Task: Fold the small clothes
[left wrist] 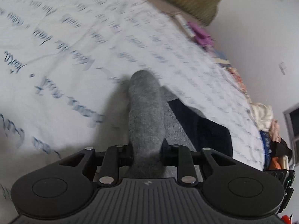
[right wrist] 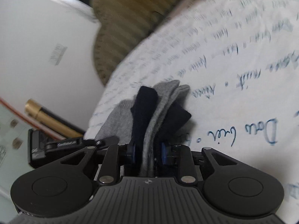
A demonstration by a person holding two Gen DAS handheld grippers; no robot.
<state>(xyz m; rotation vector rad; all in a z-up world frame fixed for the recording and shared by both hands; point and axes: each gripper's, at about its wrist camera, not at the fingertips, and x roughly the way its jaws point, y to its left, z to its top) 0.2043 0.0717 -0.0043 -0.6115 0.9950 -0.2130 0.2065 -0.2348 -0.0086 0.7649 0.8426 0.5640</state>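
Note:
A grey sock (left wrist: 146, 115) runs up from my left gripper (left wrist: 147, 154), which is shut on its near end; the toe end hangs free over the white bedsheet (left wrist: 56, 37) with blue script. A dark navy part (left wrist: 203, 128) of the socks lies to its right. In the right wrist view my right gripper (right wrist: 148, 153) is shut on a bunch of grey and navy socks (right wrist: 158, 112) standing up between its blue pads (right wrist: 164, 153). The other gripper (right wrist: 56, 145) shows at the left of that view.
An olive striped blanket or pillow (right wrist: 127, 18) lies at the bed's far end. Piled clothes (left wrist: 265, 115) and purple items (left wrist: 200, 31) line the bed's right edge by the white wall (left wrist: 261, 28). A gold-and-black tube (right wrist: 46, 115) lies beside the bed.

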